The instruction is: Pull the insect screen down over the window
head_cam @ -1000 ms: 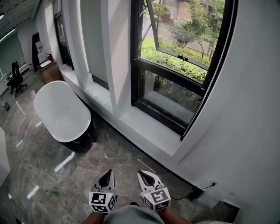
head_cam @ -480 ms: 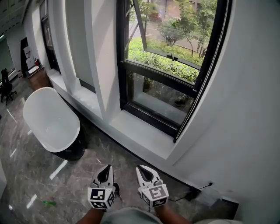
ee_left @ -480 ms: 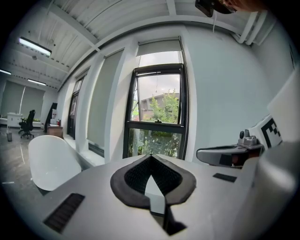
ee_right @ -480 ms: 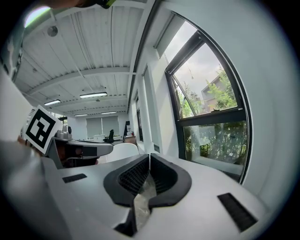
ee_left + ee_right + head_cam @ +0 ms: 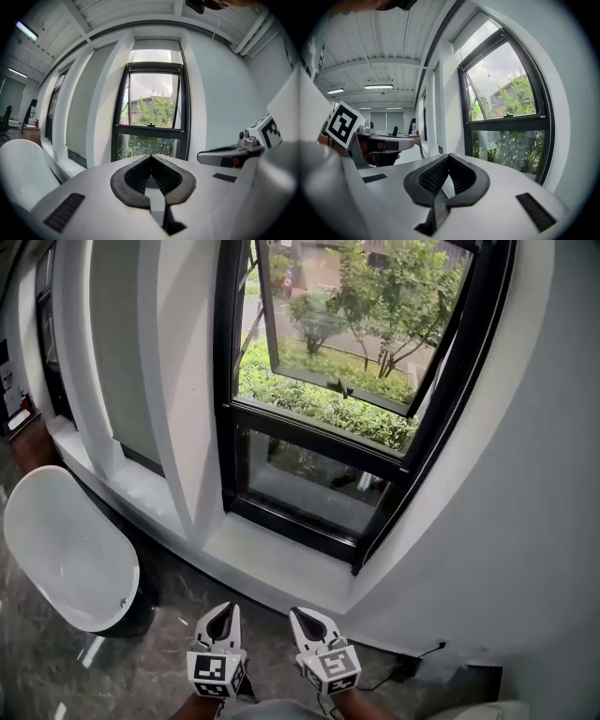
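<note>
Left tool [image 5: 229,608], right tool [image 5: 298,612] — both clenched, empty, low before the window [image 5: 319,435]

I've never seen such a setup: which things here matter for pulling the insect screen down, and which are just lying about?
For the job: window; box above its frame, probably the rolled screen; left tool and right tool, both shut, empty.
Just lying about: white bathtub; cable on the floor by the wall.

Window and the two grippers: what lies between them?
The head view shows only marbled floor and the white sill between the window, left gripper and right gripper.
</note>
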Action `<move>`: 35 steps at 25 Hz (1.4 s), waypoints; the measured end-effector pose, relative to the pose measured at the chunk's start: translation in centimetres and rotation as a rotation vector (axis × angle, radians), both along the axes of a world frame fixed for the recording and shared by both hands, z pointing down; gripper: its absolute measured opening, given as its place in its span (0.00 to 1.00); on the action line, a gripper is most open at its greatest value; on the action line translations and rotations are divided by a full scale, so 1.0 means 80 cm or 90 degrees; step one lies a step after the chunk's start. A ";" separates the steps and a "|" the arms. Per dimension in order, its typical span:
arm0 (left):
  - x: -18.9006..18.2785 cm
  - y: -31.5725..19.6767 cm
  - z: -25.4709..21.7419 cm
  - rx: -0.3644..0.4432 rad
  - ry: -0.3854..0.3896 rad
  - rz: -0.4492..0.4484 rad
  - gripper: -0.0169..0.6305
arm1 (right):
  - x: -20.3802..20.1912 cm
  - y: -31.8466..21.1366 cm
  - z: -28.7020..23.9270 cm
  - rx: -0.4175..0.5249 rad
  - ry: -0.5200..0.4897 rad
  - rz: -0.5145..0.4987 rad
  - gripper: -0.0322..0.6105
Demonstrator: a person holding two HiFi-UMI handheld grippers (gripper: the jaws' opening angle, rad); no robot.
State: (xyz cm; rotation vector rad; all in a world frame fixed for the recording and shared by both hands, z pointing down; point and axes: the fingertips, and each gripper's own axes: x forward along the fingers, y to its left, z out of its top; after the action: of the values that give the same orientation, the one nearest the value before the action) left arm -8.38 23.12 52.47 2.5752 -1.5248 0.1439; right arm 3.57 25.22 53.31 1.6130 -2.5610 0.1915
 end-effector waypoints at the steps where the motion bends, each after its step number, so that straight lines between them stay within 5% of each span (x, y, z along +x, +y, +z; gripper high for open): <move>1: -0.010 -0.022 -0.004 0.003 0.000 0.009 0.05 | -0.008 -0.019 -0.003 0.001 -0.001 0.006 0.04; 5: -0.050 -0.099 -0.013 0.002 -0.025 0.038 0.05 | -0.050 -0.087 -0.008 -0.019 0.016 -0.017 0.04; 12: -0.104 -0.222 -0.026 0.009 -0.076 0.072 0.05 | -0.098 -0.194 -0.014 -0.061 0.183 -0.035 0.09; 17: -0.112 -0.290 -0.019 -0.002 -0.078 0.097 0.05 | -0.125 -0.254 -0.032 -0.025 0.158 -0.103 0.10; 22: -0.063 -0.356 -0.026 -0.005 -0.074 0.123 0.10 | -0.071 -0.336 -0.054 0.037 0.150 -0.071 0.10; 27: 0.018 -0.437 -0.053 0.026 -0.107 0.171 0.25 | 0.002 -0.427 -0.077 0.062 0.271 -0.072 0.44; 35: 0.130 -0.561 -0.149 0.145 -0.201 0.192 0.37 | 0.128 -0.533 -0.188 0.181 0.396 -0.058 0.55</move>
State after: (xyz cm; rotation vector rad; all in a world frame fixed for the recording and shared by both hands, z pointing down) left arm 2.01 -21.74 40.52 3.0763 -1.2913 0.4552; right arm 13.82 -17.38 38.27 1.3407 -2.2194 -0.6101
